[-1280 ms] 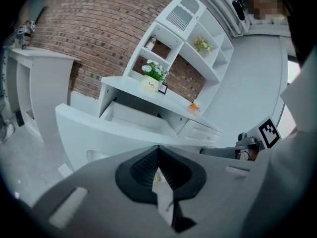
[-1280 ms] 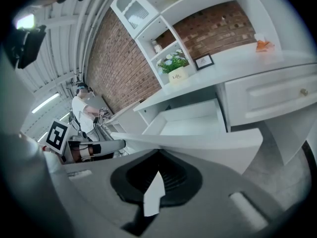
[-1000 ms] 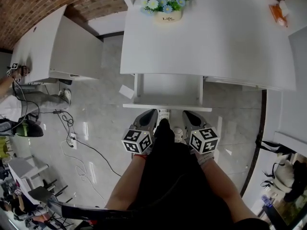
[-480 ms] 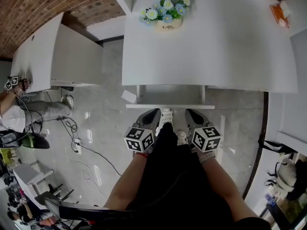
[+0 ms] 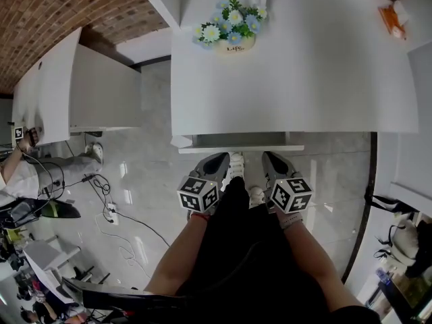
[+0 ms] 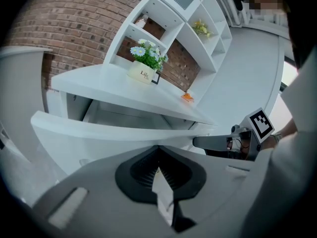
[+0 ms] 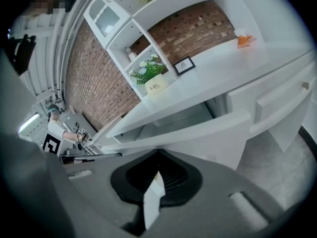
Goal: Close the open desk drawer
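In the head view the white desk (image 5: pixel 304 73) has its drawer (image 5: pixel 241 149) pulled out only a narrow strip beyond the desk edge. My left gripper (image 5: pixel 219 157) and right gripper (image 5: pixel 266 156) are both shut, side by side, with their tips at the drawer's front panel. From the left gripper view the drawer front (image 6: pixel 114 138) runs right across the tip of the left gripper (image 6: pixel 158 148), and the right gripper (image 6: pixel 195 142) reaches the same panel. The right gripper view has that gripper (image 7: pixel 158 152) against the drawer front (image 7: pixel 198 133). Nothing is held between either pair of jaws.
A flower pot (image 5: pixel 233 29) and an orange item (image 5: pixel 391 20) stand on the desk top. Another white desk (image 5: pixel 81 79) stands to the left. A person (image 5: pixel 20 160) with grippers is at the far left. Cables (image 5: pixel 108 201) lie on the floor.
The drawer has slid well into the desk, from widely open to a narrow strip. Both grippers have moved forward with its front panel.
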Available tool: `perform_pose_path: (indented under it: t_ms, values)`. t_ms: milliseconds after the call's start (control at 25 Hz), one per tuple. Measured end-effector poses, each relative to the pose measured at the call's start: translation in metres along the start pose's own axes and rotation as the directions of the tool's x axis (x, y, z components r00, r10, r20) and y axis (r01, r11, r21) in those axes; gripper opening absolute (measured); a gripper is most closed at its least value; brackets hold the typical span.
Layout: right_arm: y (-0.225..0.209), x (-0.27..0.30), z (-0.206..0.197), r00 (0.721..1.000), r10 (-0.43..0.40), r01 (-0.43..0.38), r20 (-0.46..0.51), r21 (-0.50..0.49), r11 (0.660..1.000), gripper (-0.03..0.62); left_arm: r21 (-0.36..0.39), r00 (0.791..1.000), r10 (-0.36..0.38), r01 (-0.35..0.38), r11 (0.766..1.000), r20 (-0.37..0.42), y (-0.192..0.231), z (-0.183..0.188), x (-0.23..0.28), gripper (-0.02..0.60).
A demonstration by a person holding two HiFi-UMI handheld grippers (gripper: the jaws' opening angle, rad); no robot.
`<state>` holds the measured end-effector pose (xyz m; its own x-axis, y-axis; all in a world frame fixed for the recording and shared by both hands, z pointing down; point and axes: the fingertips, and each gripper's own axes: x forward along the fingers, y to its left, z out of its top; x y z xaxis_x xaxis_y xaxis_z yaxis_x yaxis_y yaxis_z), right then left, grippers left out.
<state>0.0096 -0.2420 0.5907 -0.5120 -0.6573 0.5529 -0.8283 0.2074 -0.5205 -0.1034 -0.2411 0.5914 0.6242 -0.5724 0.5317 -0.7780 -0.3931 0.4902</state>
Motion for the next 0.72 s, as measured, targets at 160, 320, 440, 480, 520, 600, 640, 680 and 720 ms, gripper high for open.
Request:
perform_pose_path:
  t_ms: [160,320,440,480,520,600,640,680,720]
  values:
    - [-0.003,0.007,0.007,1.0,-0.021,0.02,0.022,0.031,0.999,0.0,0.008,0.999,-0.028,0.028,1.0,-0.026,0.003,0.004,0.011,0.003]
    - [-0.006,0.014,0.016,0.999,-0.037,0.035,0.039,0.049,0.998,0.002,-0.005,0.998,-0.05,0.05,0.999,-0.031,0.007,0.012,0.018,0.003]
    - [-0.008,0.021,0.023,0.997,-0.054,0.05,0.056,0.064,0.997,0.002,-0.003,0.997,-0.065,0.065,0.998,-0.042,0.011,0.018,0.024,0.003]
    - [-0.008,0.022,0.025,0.996,-0.059,0.054,0.06,0.068,0.996,0.002,-0.001,0.996,-0.07,0.071,0.998,-0.047,0.012,0.019,0.025,0.002]
    - [-0.009,0.024,0.026,0.996,-0.063,0.058,0.064,0.073,0.996,0.002,0.002,0.996,-0.076,0.076,0.997,-0.052,0.013,0.02,0.026,0.003]
    - [-0.01,0.026,0.028,0.995,-0.072,0.066,0.07,0.082,0.994,0.002,0.004,0.995,-0.084,0.085,0.996,-0.058,0.015,0.023,0.028,0.003]
    - [-0.01,0.027,0.03,0.994,-0.076,0.069,0.074,0.086,0.994,0.002,0.004,0.994,-0.087,0.087,0.996,-0.059,0.015,0.024,0.029,0.003]
    - [-0.01,0.028,0.031,0.994,-0.078,0.071,0.079,0.091,0.993,0.002,0.004,0.994,-0.088,0.089,0.996,-0.058,0.016,0.025,0.03,0.003]
    - [-0.011,0.028,0.033,0.993,-0.081,0.072,0.085,0.097,0.993,0.002,0.003,0.994,-0.09,0.09,0.996,-0.057,0.016,0.026,0.031,0.003]
